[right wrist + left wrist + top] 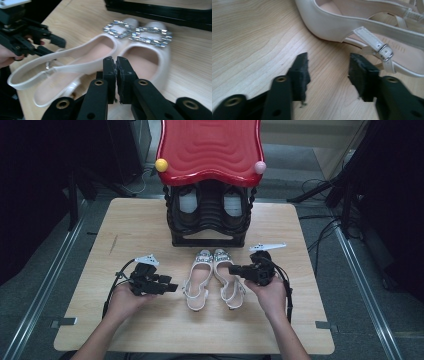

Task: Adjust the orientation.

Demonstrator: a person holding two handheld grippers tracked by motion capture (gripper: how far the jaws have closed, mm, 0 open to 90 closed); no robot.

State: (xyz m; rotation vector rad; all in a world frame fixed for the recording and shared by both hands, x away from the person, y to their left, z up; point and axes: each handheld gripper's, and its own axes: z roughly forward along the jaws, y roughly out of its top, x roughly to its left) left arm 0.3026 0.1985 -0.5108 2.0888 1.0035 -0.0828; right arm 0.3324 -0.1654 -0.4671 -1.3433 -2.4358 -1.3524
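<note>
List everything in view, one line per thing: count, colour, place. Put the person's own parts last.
sandals: 2, white with silver buckles on the toes, side by side at the table's middle, toes toward the rack
shoe rack: 1, black, at the table's far edge
dark shoes: 2, black with pale insoles, inside the rack
red top: 1, red and wavy, on the rack
balls: 2, one yellow, one pink, at the red top's front corners
table: 1, light wood
left gripper: 1, black, jaws apart, left of the sandals
right gripper: 1, black, jaws together, over the right sandal
hands: 2, one holding each gripper
</note>
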